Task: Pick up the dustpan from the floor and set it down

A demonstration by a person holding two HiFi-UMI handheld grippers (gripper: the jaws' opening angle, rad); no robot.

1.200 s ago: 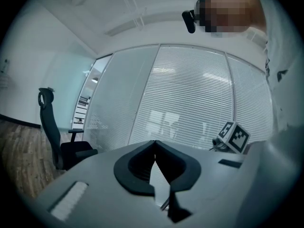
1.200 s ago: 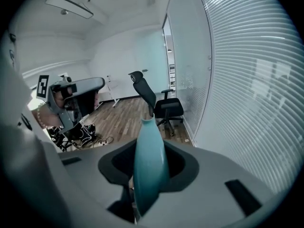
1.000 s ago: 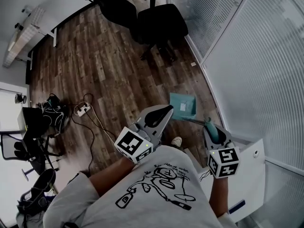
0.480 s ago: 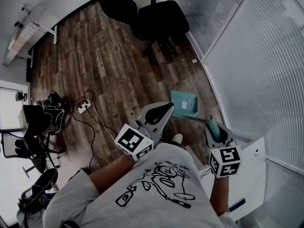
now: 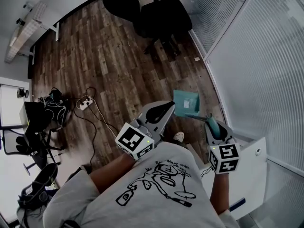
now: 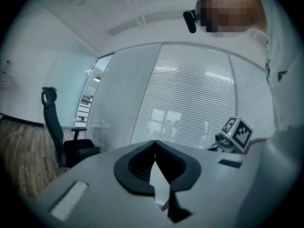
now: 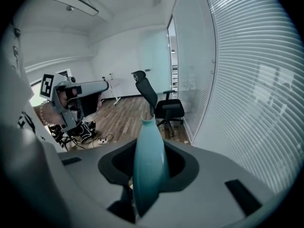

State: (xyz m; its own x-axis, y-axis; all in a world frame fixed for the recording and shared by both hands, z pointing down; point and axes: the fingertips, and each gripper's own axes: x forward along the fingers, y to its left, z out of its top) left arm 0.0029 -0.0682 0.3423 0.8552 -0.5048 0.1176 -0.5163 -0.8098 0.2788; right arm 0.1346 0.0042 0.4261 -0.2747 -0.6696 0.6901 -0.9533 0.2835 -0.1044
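The right gripper (image 5: 210, 122) is found clamped on the teal handle (image 7: 149, 160) of the dustpan (image 5: 186, 102); in the right gripper view the handle is seen pressed between the two jaws and running straight out along them. The dustpan's long axis is noted to run from the gripper forward and downward. In the head view it is drawn from lower right to upper left, with the pan at the far end, away from the person. The pan is located over the wooden floor (image 5: 104, 65), close beside the blind-covered glass partition (image 5: 256, 70) and just ahead of a shoe (image 5: 178, 137). Whether the pan touches the floor cannot be determined. The left gripper (image 5: 168, 107) is held level beside it, jaws closed tip to tip with nothing between them. An office chair (image 5: 166, 18) is recorded well beyond the pan.
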